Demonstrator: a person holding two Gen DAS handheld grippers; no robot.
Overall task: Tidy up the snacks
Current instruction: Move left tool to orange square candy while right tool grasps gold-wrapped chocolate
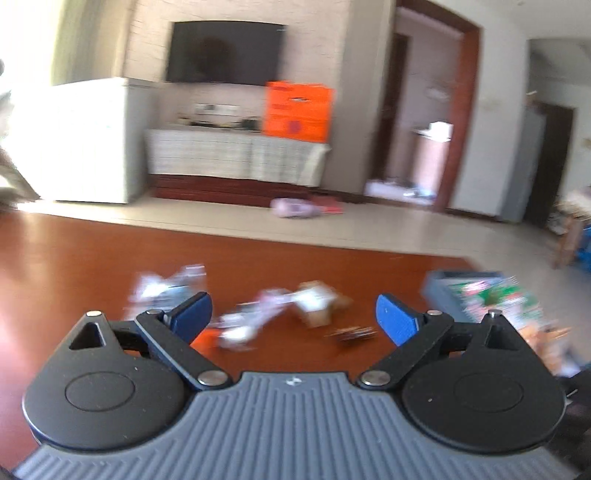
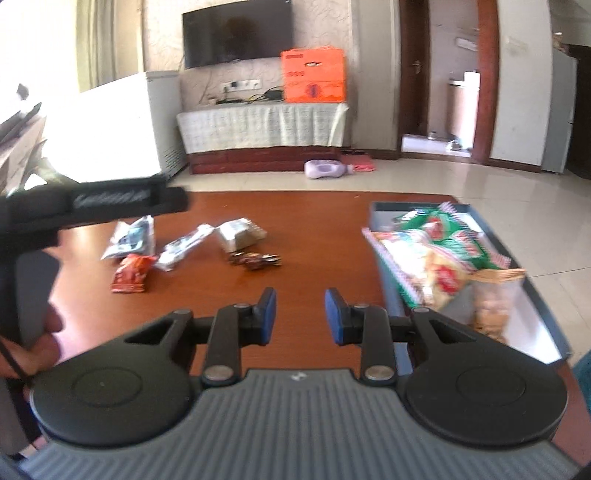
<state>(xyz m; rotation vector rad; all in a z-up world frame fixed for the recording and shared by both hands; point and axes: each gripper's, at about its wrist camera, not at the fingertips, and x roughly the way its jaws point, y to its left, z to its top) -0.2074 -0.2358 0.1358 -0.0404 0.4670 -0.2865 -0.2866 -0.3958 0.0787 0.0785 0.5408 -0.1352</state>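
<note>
Several loose snack packets lie on the brown table: a silver-blue packet, an orange packet, a white wrapper, a beige packet and a small dark wrapper. A blue-grey box at the right holds green and yellow snack bags. My right gripper is open and empty above the table's near side. My left gripper is open wide and empty above the blurred packets; the box shows at its right. The left tool shows at the left of the right wrist view.
Beyond the table is a tiled floor with a purple item. A low cabinet with a cloth, an orange box, a wall TV and a white appliance stand at the back.
</note>
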